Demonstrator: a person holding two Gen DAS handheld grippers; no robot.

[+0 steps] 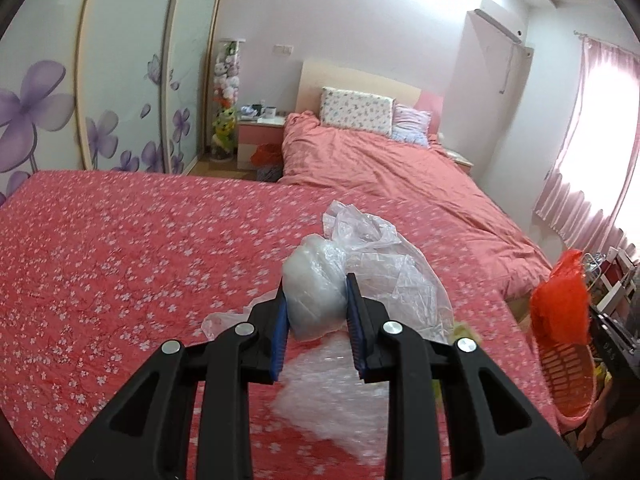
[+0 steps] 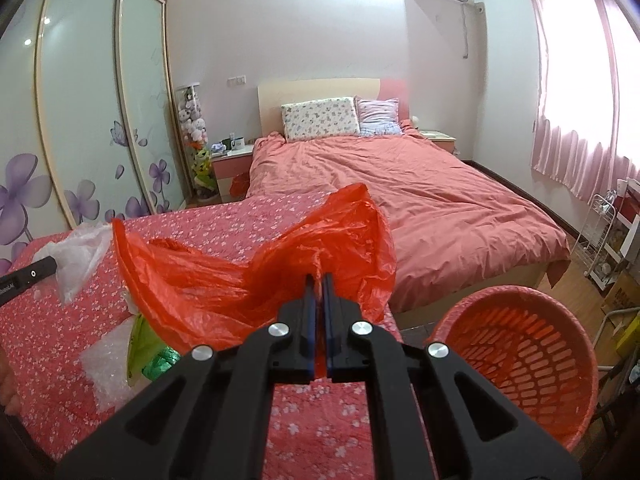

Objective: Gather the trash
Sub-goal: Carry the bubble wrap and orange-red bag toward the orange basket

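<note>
**A:** Start with the big things. Where is all this?

**B:** The flowered bedspread [image 1: 120, 260] fills the near ground, with the bed [image 2: 420, 200] behind it. At the right, on the floor just beside the bedspread's edge, stands the orange basket [image 2: 516, 344], which looks empty as far as its inside shows.

**A:** And the trash?

**B:** Spread on the bedspread. The right gripper [image 2: 318, 280] has its jaws pressed together on a fold of the red bag [image 2: 248, 276], which is lifted off the cover and billows open. The left gripper [image 1: 316, 292] has its jaws clamped on a white wad of plastic [image 1: 314, 300], raised above a clear bag [image 1: 384, 256]. Lower down lie a sheet of bubble wrap [image 1: 332, 388] and, smaller, a green wrapper [image 2: 156, 356] partly under the red bag.

**A:** So which step is this?

**B:** I'd judge the pick-up is done for two pieces and the carry to the basket is next. The red bag is nearer to it.

**A:** What does that move need?

**B:** The right hand should swing the bag over the rim before letting go; thin film drifts and may catch on the edge. The left follows with the wad. The clear bag, bubble wrap and wrapper are not yet collected.
</note>
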